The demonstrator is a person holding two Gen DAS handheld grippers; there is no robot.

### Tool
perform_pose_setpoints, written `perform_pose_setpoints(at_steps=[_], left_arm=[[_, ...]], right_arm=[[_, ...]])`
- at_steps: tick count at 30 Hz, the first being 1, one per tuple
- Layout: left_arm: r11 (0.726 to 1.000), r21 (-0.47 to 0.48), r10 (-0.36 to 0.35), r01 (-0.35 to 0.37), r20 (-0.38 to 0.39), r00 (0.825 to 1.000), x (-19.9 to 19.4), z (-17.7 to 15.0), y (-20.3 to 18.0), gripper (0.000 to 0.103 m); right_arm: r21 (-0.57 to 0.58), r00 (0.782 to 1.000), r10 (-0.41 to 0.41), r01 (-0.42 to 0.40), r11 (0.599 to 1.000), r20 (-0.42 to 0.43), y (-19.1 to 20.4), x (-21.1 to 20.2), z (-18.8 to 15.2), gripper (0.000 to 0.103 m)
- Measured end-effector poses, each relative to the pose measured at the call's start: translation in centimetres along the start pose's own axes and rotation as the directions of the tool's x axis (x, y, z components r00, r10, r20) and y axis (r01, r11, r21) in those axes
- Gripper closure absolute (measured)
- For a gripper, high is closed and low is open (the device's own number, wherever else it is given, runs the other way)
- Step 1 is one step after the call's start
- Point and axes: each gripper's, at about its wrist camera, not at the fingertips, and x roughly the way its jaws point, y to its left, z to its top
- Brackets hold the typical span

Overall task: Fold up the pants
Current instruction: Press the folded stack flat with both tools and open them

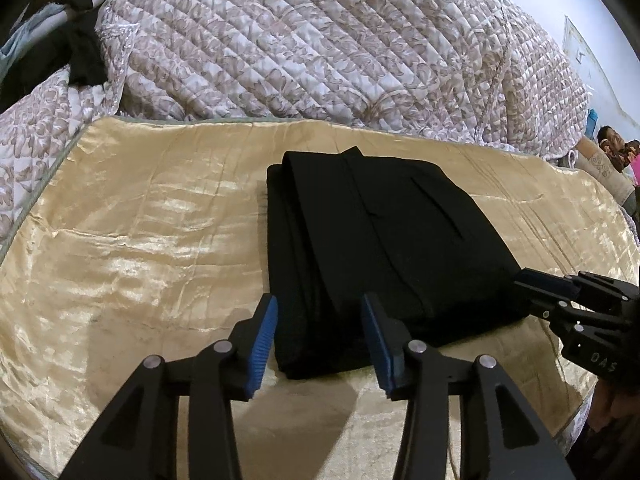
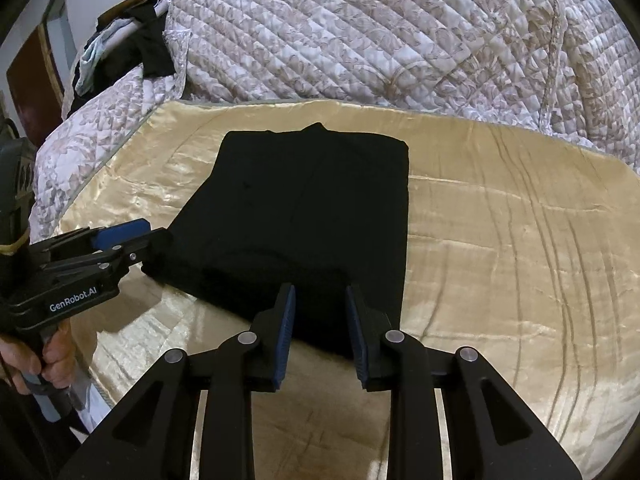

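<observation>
One pair of black folded pants [image 1: 384, 248] lies on the shiny gold satin bed cover [image 1: 140, 240].
Two grippers, left gripper [image 1: 320, 344] and right gripper [image 2: 320, 332], hover with fingers apart at its near edge, holding nothing; bare cover flanks both sides, a quilted floral blanket [image 1: 300, 40] behind.

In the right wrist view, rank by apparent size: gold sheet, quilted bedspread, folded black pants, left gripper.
1-2. gold sheet and quilted bedspread: alike, unranked.
3. folded black pants.
4. left gripper, smallest.
</observation>
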Motion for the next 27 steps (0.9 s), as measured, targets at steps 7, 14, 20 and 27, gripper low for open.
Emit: perform_pose_setpoints(at_steps=[7,14,20,27], left_arm=[[1.0,0.005,0.021,-0.021,0.001,1.0,-0.5,-0.2,-0.2,0.055],[1.0,0.013,0.028,-0.028,0.005,1.0,-0.4,0.0,-0.4,0.055],[1.0,0.001,0.031,-0.031,0.005,0.999,-0.3,0.4,0.4,0.055],[0.999,-0.009,0.041,-0.041,0.01,0.999,-0.5,0.8,0.6,0.055]], right_arm=[[-0.004,0.998,0.002,-0.002,1.0,0.064,0.3,-1.4,0.0,0.077],[0.018,0.999,-0.006,0.005,1.0,0.037,0.6,0.1,0.7,0.077],[-0.016,0.999,0.013,-0.012,1.0,0.052,1.7,0.1,0.7,0.077],[0.037,0.996,-0.044,0.041,0.998,0.084,0.2,-0.7,0.7,0.077]])
